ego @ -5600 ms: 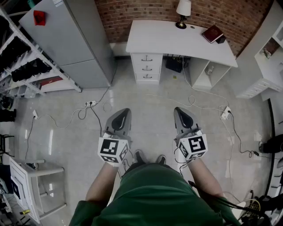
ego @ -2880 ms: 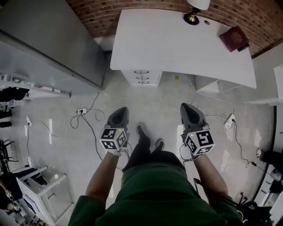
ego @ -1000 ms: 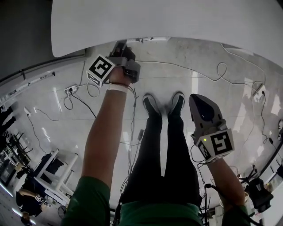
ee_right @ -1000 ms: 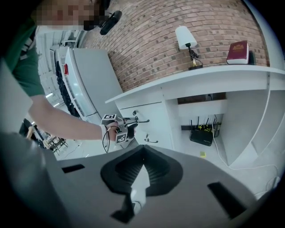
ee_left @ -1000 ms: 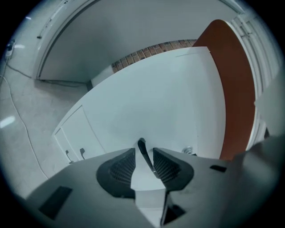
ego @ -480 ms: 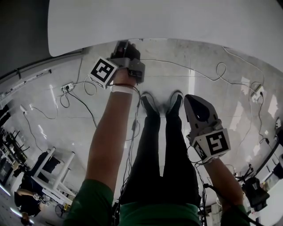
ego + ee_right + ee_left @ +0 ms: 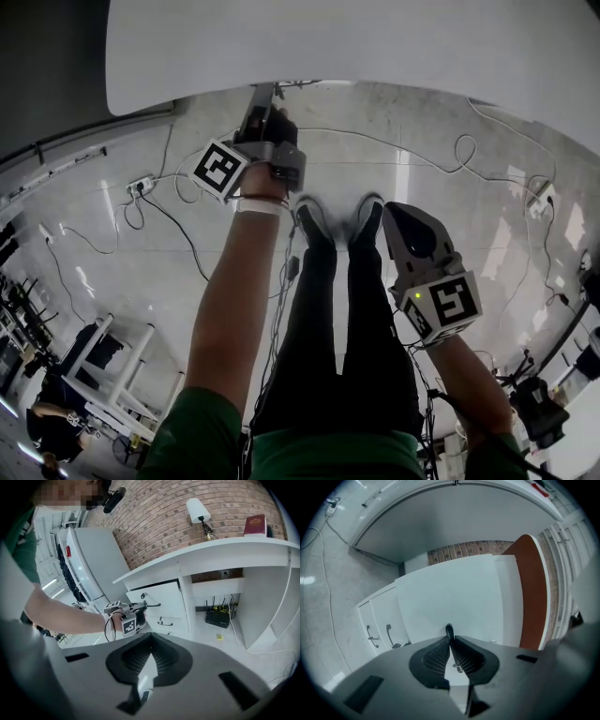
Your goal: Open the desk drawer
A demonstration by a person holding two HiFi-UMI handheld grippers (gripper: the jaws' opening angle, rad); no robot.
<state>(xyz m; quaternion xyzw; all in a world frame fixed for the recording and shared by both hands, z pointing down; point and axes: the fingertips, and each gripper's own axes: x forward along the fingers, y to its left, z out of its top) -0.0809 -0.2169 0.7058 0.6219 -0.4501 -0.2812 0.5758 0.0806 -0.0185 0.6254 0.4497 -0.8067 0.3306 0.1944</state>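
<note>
Under the white desk [image 7: 375, 47] on the far side, my left gripper [image 7: 450, 641] is closing its jaws on the handle [image 7: 449, 630] of the top drawer [image 7: 164, 597] to pull it, while my right gripper [image 7: 151, 639] hangs clenched and empty.

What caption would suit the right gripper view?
Left claw closing on the top drawer handle of the white desk, lamp and book above.
</note>
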